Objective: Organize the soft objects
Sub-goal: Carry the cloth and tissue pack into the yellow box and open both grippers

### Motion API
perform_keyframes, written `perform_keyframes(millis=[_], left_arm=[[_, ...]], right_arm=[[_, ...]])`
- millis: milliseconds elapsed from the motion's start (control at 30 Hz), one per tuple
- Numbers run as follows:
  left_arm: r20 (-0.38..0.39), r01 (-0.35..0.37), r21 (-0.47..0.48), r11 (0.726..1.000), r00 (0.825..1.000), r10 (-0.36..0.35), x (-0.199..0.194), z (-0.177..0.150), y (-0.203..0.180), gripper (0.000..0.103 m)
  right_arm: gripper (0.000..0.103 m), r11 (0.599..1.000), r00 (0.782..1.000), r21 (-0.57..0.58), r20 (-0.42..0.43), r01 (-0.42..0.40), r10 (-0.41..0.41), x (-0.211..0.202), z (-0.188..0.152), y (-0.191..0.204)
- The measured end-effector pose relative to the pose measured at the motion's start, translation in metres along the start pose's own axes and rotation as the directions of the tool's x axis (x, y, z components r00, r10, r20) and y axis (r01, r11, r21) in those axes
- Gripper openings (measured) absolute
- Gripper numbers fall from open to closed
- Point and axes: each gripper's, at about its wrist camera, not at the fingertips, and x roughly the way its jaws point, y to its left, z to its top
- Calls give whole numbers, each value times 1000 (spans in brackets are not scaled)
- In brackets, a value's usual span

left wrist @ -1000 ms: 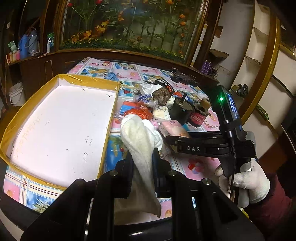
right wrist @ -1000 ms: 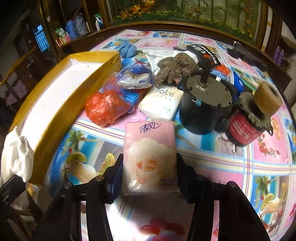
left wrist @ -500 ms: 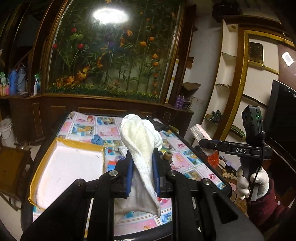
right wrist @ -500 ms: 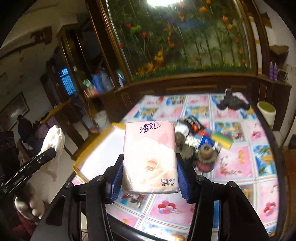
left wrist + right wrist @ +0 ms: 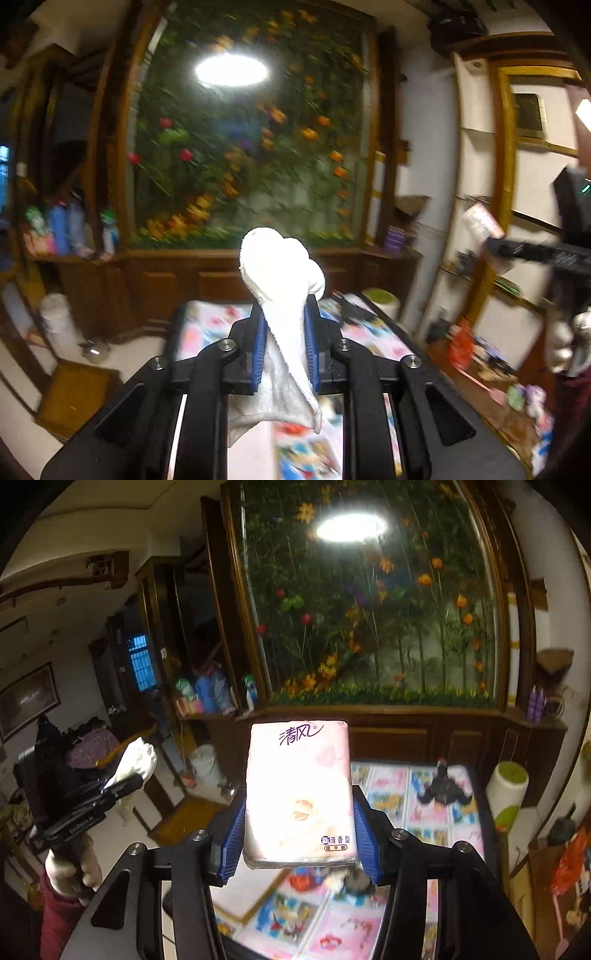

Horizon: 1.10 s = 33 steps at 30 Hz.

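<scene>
dim room, glaring ceiling light (image 5: 231,70), motion blur, fisheye-bent dark edges.

A white terry cloth (image 5: 280,295), bunched at the top, is held upright above the table. A pink plastic-wrapped tissue pack (image 5: 299,794) is held upright, label facing up.

A lived-in home: a dark wood wall unit (image 5: 424,734) frames a big flower mural (image 5: 369,609), bottles (image 5: 207,694) crowd a shelf, and a table (image 5: 424,805) wears a cartoon-print cloth.
</scene>
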Motion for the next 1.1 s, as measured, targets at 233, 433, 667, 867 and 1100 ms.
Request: perform_keyframes(millis=[233,433,667,867,1100], left_arm=[[-75,-62,-6,998,995,61,64,-29,26,16],[-252,-39,-102,994,968,12,137,-105,62,16],[-432,-97,-162,982,902,18,232,-197,97,16],[-506,-106,-274,956,861,-50,288,-244,114,16],[-472,-54,-502,863,854,-221,333,-269,151,60]], right_arm=[[55,1000,995,-12,-93,-22,21,87,-5,54],[51,996,940,4,-330,-90,86,218,-101,64],[51,989,814,98,-562,-112,148,366,-189,78],[51,988,754,120,-639,-94,150,475,-201,71],[56,994,769,111,-633,-22,88,546,-223,61]])
